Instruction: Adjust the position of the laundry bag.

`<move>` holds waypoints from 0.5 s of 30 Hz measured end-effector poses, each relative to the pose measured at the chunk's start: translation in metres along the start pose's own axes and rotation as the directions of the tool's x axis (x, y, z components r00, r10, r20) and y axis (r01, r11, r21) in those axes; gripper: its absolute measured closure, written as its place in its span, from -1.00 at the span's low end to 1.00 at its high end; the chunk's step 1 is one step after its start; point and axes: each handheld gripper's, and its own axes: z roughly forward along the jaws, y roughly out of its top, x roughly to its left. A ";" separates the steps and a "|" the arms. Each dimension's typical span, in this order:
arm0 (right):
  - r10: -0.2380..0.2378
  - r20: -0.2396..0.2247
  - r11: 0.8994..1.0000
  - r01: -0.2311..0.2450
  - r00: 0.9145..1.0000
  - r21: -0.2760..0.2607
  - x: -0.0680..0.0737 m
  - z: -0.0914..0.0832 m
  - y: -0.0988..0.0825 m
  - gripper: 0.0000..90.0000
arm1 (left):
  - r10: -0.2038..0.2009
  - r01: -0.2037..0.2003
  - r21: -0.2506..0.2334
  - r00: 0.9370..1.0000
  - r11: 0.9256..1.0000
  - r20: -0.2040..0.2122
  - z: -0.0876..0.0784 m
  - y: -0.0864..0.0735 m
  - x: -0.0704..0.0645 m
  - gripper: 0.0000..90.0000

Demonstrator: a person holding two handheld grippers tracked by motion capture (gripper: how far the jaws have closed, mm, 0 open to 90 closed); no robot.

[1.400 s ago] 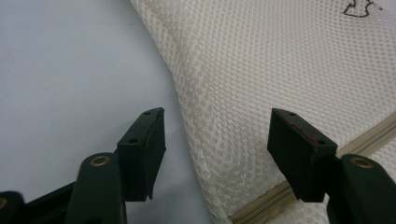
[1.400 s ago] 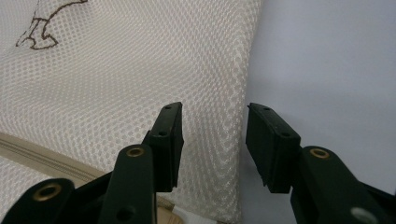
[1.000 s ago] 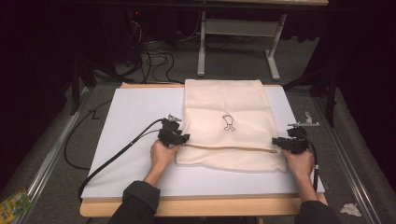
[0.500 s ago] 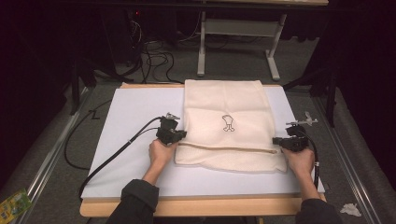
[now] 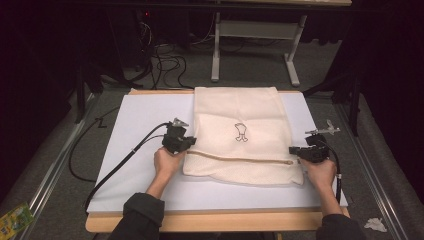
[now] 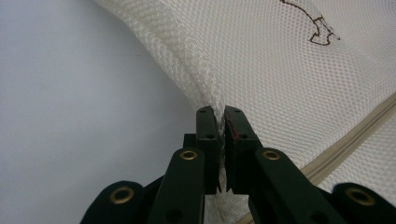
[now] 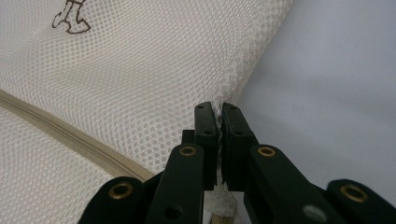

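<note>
Two grippers we hold clamped on the mesh bag [image 5: 240, 135]: left gripper [image 6: 220, 116] at its left edge, right gripper [image 7: 218, 112] at its right edge, near the zip [image 5: 240, 159]

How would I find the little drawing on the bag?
Look at the white board on the table. A cream mesh bag lies across it. The drawing is a small brown outline in the bag's middle, just above the zip.

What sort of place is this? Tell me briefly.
Probably a lab or recording workspace: a white board on a wooden table with a mesh laundry bag, loose cables on grey carpet, metal desk legs behind.
</note>
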 end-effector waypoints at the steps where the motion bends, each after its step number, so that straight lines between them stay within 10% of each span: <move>1: -0.002 -0.004 1.000 0.002 1.000 -0.002 0.001 0.000 0.000 0.95 | 0.003 -0.003 0.000 1.000 1.000 -0.003 -0.002 0.000 0.000 0.91; 15: -0.024 -0.047 1.000 0.024 0.999 -0.014 0.014 0.001 0.001 0.95 | -0.005 0.005 -0.021 1.000 1.000 -0.013 -0.019 -0.006 0.010 0.91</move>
